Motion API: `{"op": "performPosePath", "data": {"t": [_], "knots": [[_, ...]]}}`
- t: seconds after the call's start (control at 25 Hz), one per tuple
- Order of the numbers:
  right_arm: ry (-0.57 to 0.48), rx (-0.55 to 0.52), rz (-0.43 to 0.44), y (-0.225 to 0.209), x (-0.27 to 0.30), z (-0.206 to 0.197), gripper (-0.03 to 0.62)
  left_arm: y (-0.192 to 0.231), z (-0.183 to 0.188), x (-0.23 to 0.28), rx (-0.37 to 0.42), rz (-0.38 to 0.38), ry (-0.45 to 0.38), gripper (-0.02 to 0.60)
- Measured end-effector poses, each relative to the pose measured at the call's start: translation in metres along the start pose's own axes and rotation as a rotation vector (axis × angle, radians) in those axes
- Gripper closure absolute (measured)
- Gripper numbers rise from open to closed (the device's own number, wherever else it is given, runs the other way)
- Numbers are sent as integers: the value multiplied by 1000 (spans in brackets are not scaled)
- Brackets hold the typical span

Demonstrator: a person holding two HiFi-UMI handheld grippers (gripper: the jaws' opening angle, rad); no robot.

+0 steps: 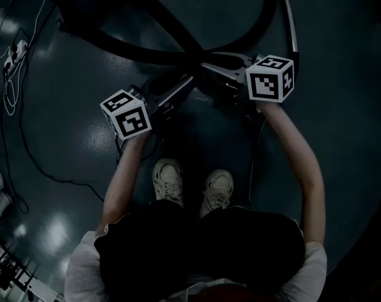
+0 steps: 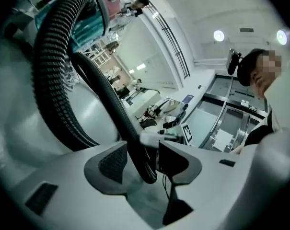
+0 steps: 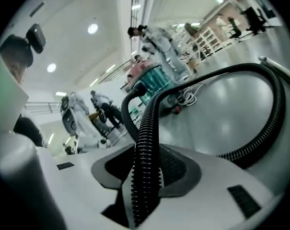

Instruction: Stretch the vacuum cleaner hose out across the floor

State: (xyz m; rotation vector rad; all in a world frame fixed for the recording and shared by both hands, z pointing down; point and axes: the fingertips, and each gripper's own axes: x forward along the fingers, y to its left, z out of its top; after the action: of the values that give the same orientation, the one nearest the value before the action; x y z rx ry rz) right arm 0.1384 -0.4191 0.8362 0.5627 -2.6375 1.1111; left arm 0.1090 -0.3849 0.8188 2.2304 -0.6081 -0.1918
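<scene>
My left tool (image 2: 142,159) and right tool (image 3: 145,169) each clamp the hose (image 1: 168,27), looped and crossed over the floor (image 1: 83,106) ahead; pulling apart may cinch that crossing into a kink.

Head view: hose (image 1: 171,33), beyond both grippers, runs out at the top edge; ends unseen. Jaw tips of both grippers lost in darkness.
At the left gripper (image 2: 144,158): hose's lower stretch hidden behind the jaws.
At the right gripper (image 3: 145,169): hose cut off by the bottom edge.
Teal-and-pink machine (image 3: 152,80), far beyond the right gripper: motion-blurred, details unreadable; figures near it likewise smeared.
</scene>
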Motion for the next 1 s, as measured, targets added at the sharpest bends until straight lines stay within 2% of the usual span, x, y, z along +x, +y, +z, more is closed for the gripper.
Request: {"op": "performPosePath", "data": {"t": [0.12, 0.24, 0.32, 0.44, 0.64, 0.72, 0.88, 1.0], "knots": [[-143, 145, -46, -6, -2, 33, 424, -10, -21, 16, 0, -24, 68, 391], [-266, 255, -60, -2, -5, 65, 424, -16, -22, 19, 61, -24, 100, 391], [-337, 302, -85, -2, -9, 83, 424, -20, -17, 20, 92, -25, 94, 390], [-401, 338, -150, -11, -15, 97, 425, -25, -13, 20, 103, -45, 69, 391], [-462, 424, -244, -40, -16, 100, 427, -26, -21, 25, 157, -44, 110, 391], [-480, 398, -230, -38, -12, 105, 427, -28, -24, 29, 159, -49, 113, 391], [-422, 142, -123, 7, 6, 122, 433, -31, -18, 28, 163, -61, 72, 391], [-417, 41, -122, 21, 9, 128, 446, -33, -13, 25, 152, -77, 51, 391]]}}
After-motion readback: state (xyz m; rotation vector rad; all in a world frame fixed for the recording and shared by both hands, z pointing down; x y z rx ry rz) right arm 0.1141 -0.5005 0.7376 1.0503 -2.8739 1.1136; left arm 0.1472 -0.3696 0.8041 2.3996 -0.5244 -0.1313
